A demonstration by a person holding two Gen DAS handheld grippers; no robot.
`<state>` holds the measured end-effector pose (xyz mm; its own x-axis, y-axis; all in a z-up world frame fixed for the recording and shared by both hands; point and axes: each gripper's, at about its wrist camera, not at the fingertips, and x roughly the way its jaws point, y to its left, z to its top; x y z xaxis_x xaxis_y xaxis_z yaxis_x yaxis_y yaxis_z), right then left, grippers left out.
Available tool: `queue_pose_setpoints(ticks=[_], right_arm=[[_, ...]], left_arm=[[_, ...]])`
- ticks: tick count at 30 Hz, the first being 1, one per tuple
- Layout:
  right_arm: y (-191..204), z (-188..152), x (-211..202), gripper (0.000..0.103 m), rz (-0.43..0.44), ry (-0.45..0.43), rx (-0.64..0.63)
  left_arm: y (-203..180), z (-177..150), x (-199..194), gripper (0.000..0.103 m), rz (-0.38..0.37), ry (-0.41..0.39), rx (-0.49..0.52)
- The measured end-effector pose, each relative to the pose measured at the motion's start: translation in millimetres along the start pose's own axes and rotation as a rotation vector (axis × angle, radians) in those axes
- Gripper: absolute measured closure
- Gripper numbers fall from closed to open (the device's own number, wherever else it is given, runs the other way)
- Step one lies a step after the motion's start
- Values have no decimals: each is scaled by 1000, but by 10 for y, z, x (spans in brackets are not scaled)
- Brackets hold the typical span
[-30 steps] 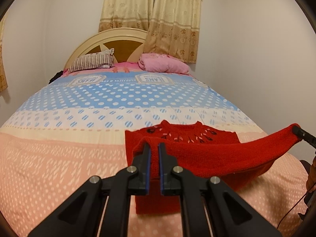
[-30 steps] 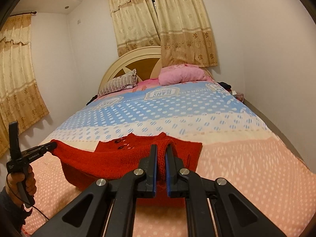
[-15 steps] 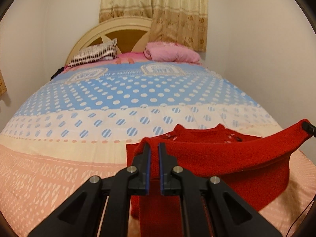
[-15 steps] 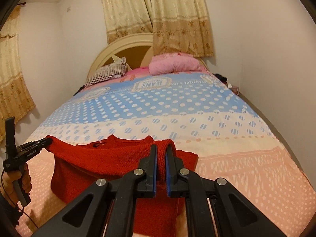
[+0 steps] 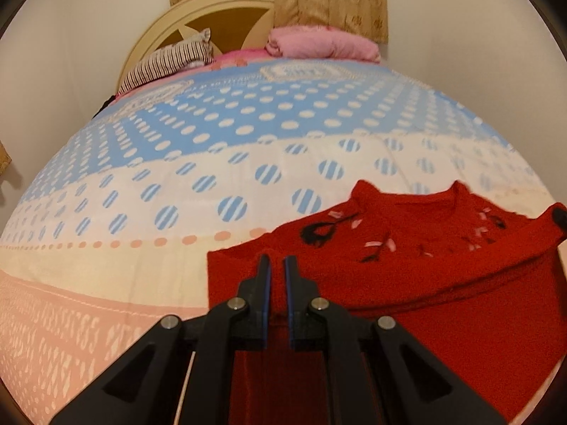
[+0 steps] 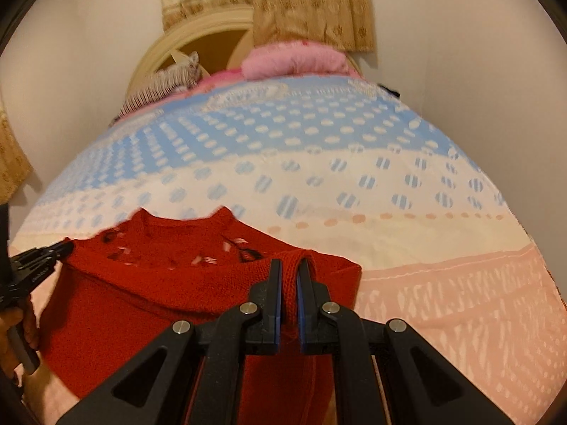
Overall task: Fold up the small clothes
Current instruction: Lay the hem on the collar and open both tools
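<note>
Left wrist view: two tongs hold a red sweater [image 5: 443,276] over the bed [image 5: 177,191].

The left tongs [image 5: 276,265] have just been opening a little, but the sweater's edge is still pinched between them. The right tongs [image 6: 288,271] squeeze tight on the other corner. The sweater's folded edge hangs between both tongs, above its neck part on the dotted blanket. A hand [image 6: 16,322] holds the left tongs.

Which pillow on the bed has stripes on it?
The striped pillow at the left of the headboard. It has thin dark and white stripes. The other pillow, to its right, is plain pink.
</note>
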<state>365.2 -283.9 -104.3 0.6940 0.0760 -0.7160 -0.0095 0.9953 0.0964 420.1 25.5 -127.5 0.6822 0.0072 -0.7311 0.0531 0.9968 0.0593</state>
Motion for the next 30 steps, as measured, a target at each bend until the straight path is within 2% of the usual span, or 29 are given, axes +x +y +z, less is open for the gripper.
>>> queue_pose_setpoints(ticks=[2, 4, 6, 7, 10, 12, 14, 15, 16, 19, 21, 22, 23, 26, 28, 30], right_arm=[[-36, 31, 160, 96, -15, 29, 10], [-66, 57, 154, 85, -39, 7, 24], [-69, 24, 60, 56, -56, -27, 20], [-48, 2, 6, 54, -47, -41, 10], [100, -127, -125, 54, 19, -15, -46], [229, -227, -148, 54, 88, 52, -81], [340, -294, -136, 54, 128, 101, -111], [445, -313, -49, 54, 126, 156, -157], [507, -308, 25, 54, 105, 173, -184], [569, -207, 361, 54, 35, 238, -210], [527, -59, 503, 54, -29, 201, -206], [479, 49, 502, 54, -70, 153, -191], [414, 117, 454, 54, -80, 115, -150], [253, 134, 294, 54, 23, 80, -37], [234, 0, 169, 54, 23, 91, -62], [185, -147, 4, 54, 44, 82, -77]], left_arm=[[5, 25, 41, 85, 30, 18, -8], [88, 28, -36, 73, 45, 5, -46], [164, -20, -184, 57, 52, -24, -66], [198, -68, -266, 54, 53, -40, -62], [236, -286, -501, 45, 52, -78, -35], [236, -442, -576, 36, 38, -66, -23], [131, -551, -538, 33, 39, -32, 37], [69, -564, -483, 33, 66, -16, 79], [34, -534, -440, 33, 93, -21, 99], [92, -300, -284, 31, 137, -21, 60], [128, -186, -162, 31, 208, -12, 61], [185, -147, -120, 31, 227, 2, 37], [243, -137, -121, 31, 216, 12, 6], [363, -240, -241, 31, 175, 4, -41], [396, -377, -375, 31, 171, -13, -42], [449, -551, -575, 31, 116, -39, -67]])
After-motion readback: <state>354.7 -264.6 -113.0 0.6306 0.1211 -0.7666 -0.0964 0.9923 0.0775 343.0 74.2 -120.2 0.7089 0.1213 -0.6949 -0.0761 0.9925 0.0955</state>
